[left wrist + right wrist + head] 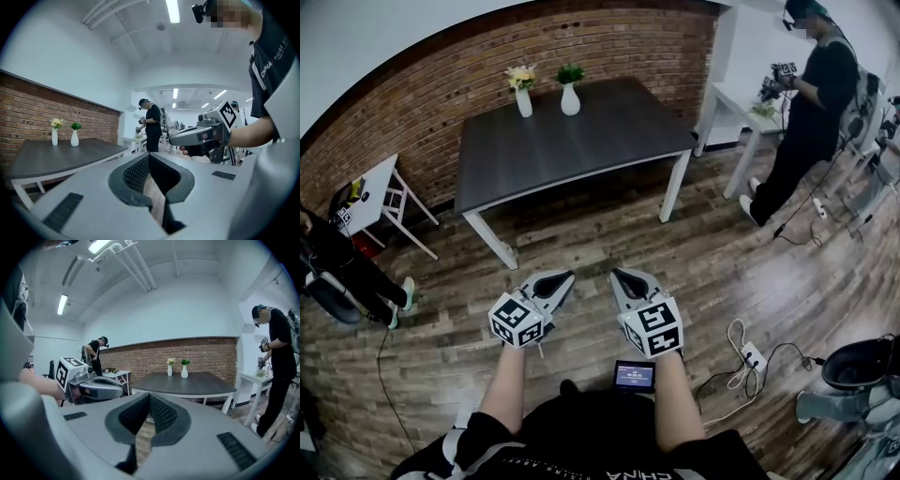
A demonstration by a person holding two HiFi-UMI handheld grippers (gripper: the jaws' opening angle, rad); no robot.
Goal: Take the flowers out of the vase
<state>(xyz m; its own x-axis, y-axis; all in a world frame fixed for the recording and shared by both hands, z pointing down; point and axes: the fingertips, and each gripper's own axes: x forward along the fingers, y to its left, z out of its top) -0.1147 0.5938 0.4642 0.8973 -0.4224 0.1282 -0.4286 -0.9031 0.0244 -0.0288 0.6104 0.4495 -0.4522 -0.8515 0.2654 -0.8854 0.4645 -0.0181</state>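
Note:
Two white vases stand at the far edge of a dark table by the brick wall. The left vase holds pale yellow flowers; the right vase holds a green sprig. My left gripper and right gripper hang side by side over the wooden floor, well short of the table, both shut and empty. The left gripper view has the flowers far off at the left. In the right gripper view the flowers lie straight beyond the shut jaws.
A person in black stands at the right by a white side table. A small white table and a seated person are at the left. A power strip with cables lies on the floor at the right.

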